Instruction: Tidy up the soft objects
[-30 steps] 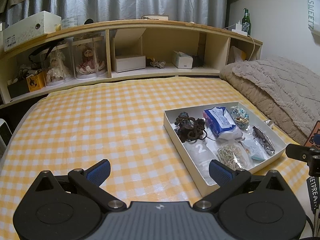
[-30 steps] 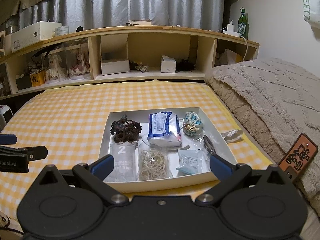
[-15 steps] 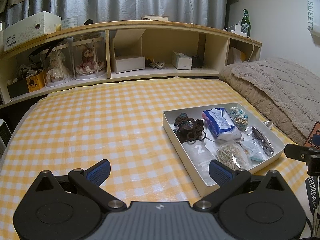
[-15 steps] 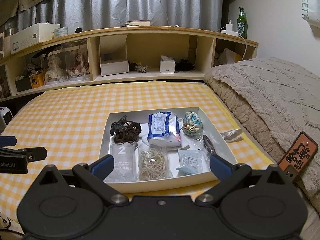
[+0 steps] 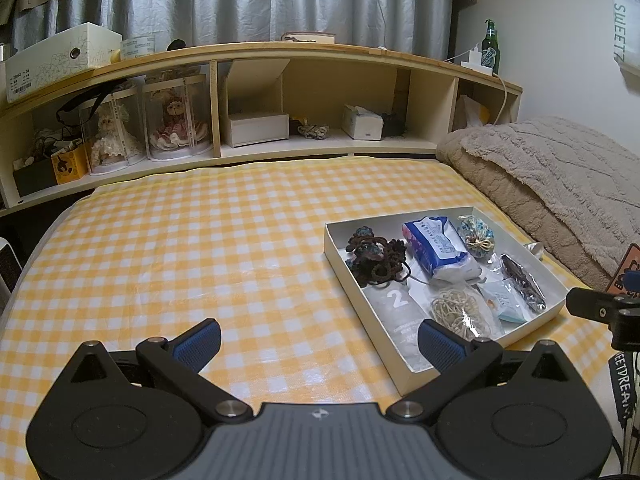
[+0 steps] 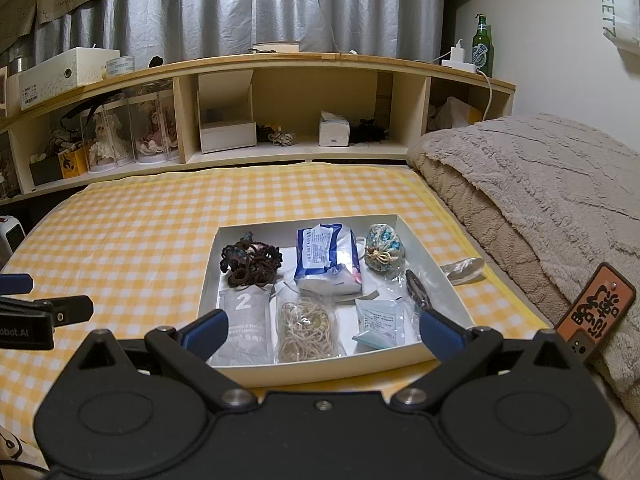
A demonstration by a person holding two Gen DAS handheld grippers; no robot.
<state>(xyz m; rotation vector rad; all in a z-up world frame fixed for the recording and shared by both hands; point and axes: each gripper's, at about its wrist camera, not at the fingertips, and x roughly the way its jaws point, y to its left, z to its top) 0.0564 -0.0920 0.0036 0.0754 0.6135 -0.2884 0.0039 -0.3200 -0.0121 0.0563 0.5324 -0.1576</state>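
A white tray [image 6: 308, 374] sits on the yellow checked cloth and holds soft items: a dark tangle of hair ties [image 6: 250, 263], a blue tissue pack [image 6: 326, 258], a floral pouch [image 6: 383, 252], a bag marked "2" [image 6: 242, 326], a bag of rubber bands [image 6: 307, 330], a pale blue packet [image 6: 380, 322]. My right gripper [image 6: 320, 330] is open and empty, just before the tray's near edge. My left gripper [image 5: 320, 338] is open and empty over the cloth, left of the tray [image 5: 370, 324].
A wooden shelf [image 6: 280, 156] with boxes and doll cases runs along the back. A beige blanket [image 6: 540, 208] lies to the right. An orange tag [image 6: 592, 314] leans on it. A clear wrapper [image 6: 464, 268] lies just right of the tray.
Both views shifted only slightly; the grippers stay open and hover nearly still. Nothing in the tray has moved.
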